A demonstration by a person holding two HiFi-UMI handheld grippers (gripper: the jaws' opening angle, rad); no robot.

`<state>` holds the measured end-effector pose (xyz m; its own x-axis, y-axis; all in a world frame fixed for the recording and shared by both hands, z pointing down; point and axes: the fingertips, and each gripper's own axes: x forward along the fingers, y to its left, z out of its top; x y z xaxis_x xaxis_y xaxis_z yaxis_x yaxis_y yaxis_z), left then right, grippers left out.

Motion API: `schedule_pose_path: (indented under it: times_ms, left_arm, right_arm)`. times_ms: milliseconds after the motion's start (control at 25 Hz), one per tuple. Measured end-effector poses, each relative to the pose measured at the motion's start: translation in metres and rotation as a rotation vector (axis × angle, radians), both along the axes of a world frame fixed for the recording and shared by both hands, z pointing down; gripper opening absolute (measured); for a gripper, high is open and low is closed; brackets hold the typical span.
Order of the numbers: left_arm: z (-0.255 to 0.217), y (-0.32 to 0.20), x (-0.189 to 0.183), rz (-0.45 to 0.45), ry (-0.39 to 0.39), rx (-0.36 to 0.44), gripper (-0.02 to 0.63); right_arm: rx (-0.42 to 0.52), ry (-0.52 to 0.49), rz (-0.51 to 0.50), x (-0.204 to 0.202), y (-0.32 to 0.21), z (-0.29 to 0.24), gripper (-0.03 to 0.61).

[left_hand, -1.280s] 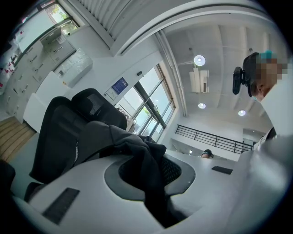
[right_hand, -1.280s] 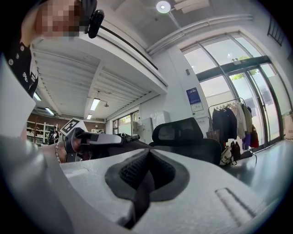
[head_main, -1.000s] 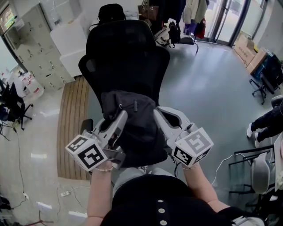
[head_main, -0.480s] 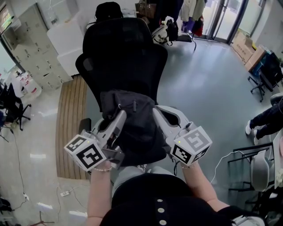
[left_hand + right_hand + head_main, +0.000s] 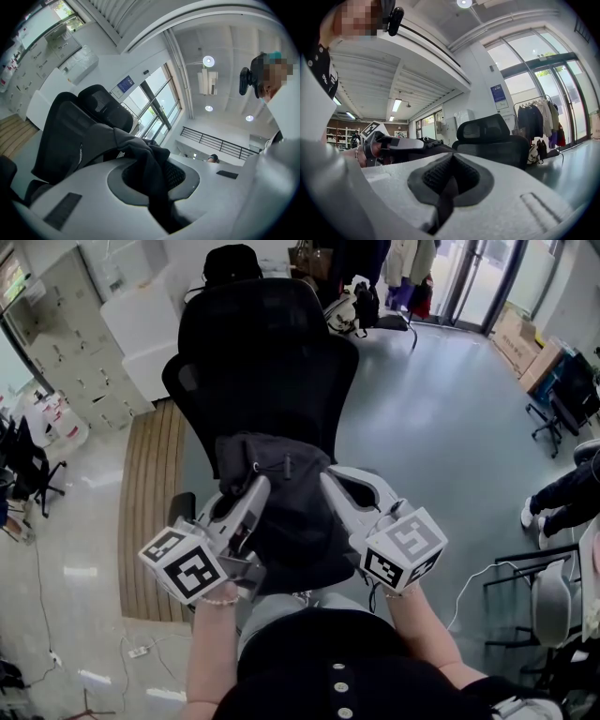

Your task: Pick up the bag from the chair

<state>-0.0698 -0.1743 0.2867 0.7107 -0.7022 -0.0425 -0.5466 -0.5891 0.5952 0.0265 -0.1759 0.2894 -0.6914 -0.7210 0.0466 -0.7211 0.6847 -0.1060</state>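
Little has changed; the left gripper (image 5: 255, 491) and right gripper (image 5: 330, 486) stay pinched on the black bag (image 5: 281, 517) at frame centre, against the chair (image 5: 262, 352); the lift seems paused.

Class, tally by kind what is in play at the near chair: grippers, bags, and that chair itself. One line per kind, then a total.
Grippers: 2, grey left gripper, grey right gripper
Bags: 1, black fabric bag
Chairs: 1, black mesh office chair
Total: 4

Grippers: left gripper (image 5: 255, 491), right gripper (image 5: 330, 482), pale grey shells.
Cubes (image 5: 187, 564): black-and-white square markers.
Top (image 5: 309, 662): black, pale buttons (image 5: 341, 692).
Wrist: bead bracelet (image 5: 221, 599).
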Motion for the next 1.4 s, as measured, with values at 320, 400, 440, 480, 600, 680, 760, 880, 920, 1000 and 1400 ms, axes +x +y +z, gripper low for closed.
schedule_pose_path:
  times_ms: [320, 400, 440, 480, 600, 680, 760, 880, 920, 1000, 1400]
  left_arm:
    - [0.003, 0.002, -0.006, -0.015, -0.002, -0.009, 0.063]
    - [0.004, 0.003, -0.007, -0.016, -0.002, -0.012, 0.063]
    - [0.004, 0.003, -0.007, -0.016, -0.002, -0.013, 0.063]
    - [0.005, 0.004, -0.008, -0.015, -0.002, -0.014, 0.063]
    - [0.006, 0.003, -0.009, -0.013, -0.002, -0.016, 0.063]
    - [0.004, 0.002, -0.007, -0.009, -0.006, -0.015, 0.063]
    - [0.004, 0.002, -0.005, -0.006, -0.011, -0.013, 0.063]
    - [0.008, 0.004, -0.008, 0.000, -0.011, -0.016, 0.063]
    - [0.010, 0.004, -0.009, 0.001, -0.011, -0.019, 0.063]
    - [0.011, 0.004, -0.008, 0.003, -0.012, -0.025, 0.063]
    - [0.015, 0.005, -0.006, 0.006, -0.017, -0.032, 0.063]
  right_arm:
    - [-0.014, -0.001, 0.007, 0.000, 0.002, 0.002, -0.003]
    - [-0.018, 0.000, 0.010, 0.001, 0.002, 0.003, -0.003]
    - [-0.020, 0.001, 0.012, 0.001, 0.003, 0.003, -0.003]
    - [-0.022, 0.001, 0.013, 0.001, 0.003, 0.004, -0.003]
    - [-0.022, 0.003, 0.012, 0.000, 0.002, 0.005, -0.003]
    - [-0.024, 0.007, 0.010, 0.001, 0.001, 0.004, -0.003]
    - [-0.032, 0.016, 0.007, 0.002, 0.000, 0.006, -0.003]
    - [-0.042, 0.021, 0.006, -0.003, 0.001, 0.011, -0.003]
    - [-0.042, 0.022, 0.005, -0.004, 0.002, 0.012, -0.003]
    - [-0.043, 0.027, 0.002, -0.003, 0.002, 0.012, -0.003]
    - [-0.058, 0.041, -0.005, -0.004, 0.004, 0.020, -0.003]
